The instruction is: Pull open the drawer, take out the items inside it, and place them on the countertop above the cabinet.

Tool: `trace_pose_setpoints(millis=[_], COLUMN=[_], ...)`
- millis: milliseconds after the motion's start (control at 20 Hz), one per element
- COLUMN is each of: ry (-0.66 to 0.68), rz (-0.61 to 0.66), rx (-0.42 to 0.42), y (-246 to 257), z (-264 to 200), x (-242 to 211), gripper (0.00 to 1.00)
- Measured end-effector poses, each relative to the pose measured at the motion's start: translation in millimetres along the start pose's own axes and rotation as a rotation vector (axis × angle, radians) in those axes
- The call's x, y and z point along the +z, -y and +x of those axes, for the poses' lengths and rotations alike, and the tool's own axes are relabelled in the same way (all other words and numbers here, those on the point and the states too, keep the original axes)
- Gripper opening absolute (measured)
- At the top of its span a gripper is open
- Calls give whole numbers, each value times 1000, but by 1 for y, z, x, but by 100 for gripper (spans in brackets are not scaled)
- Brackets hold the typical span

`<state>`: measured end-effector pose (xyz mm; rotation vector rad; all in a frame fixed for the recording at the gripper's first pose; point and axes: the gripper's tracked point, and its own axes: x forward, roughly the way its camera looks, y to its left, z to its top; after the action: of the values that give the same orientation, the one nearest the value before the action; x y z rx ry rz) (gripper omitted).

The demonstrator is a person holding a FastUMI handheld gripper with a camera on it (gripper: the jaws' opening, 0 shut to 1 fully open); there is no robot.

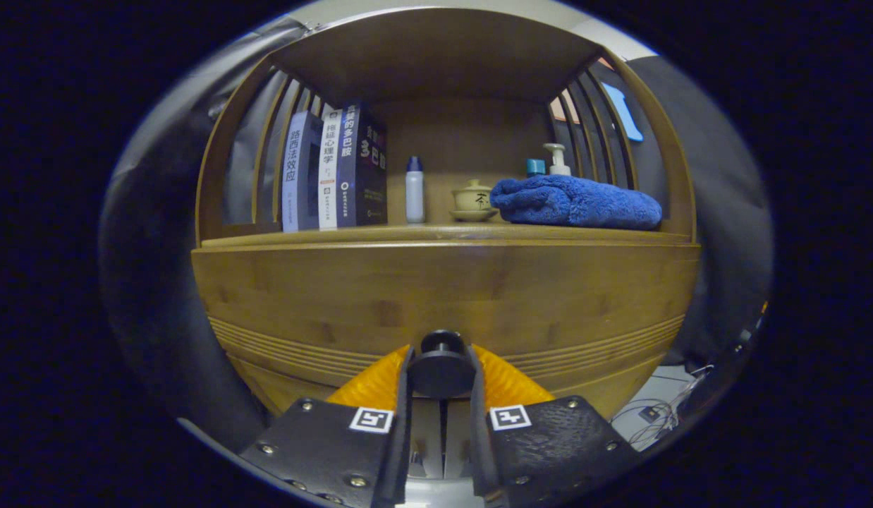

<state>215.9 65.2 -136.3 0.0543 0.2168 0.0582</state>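
Your gripper (441, 367) has its 2 fingers pressed together on the drawer knob (441, 368). One finger sits on each side of the round dark knob, and both look like they touch it. The knob sticks out from the middle of the drawer front (443, 296), near its bottom edge.

The drawer front is a wide wooden board with thin grooves cut along its lower part. You cannot tell from here if the drawer is pulled out at all, and you cannot see inside it.

Right above the drawer is the countertop (436, 235) of the cabinet (443, 63). It is a wooden shelf with slatted sides and a wooden roof over it.

At the left end of the countertop, 3 books (334, 169) stand upright, side by side and touching. Just beside them, toward the middle, a small white bottle (414, 190) with a blue cap stands upright. Next comes a little tea cup (472, 200) with a lid, sitting on a saucer. A folded blue towel (576, 202) lies at the right end, touching or almost touching the cup. Behind the towel, near the back right corner, you can see the top of a pump bottle (557, 159) and a small teal cap (536, 167) next to it.

Below the cabinet on the right, some thin wires (655, 416) lie on the floor.
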Motion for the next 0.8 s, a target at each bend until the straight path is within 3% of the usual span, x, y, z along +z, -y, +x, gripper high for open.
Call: trace_pose_setpoints(millis=[50,100,400,800], ry=[-10,4,-2,-17], rz=[42,55,86,97], rx=[1,-9,-47,-59], y=[-1,2,1,2], z=[-1,-2,-43,-138], x=[-2,2,-7,-25], gripper=[36,24,23,23])
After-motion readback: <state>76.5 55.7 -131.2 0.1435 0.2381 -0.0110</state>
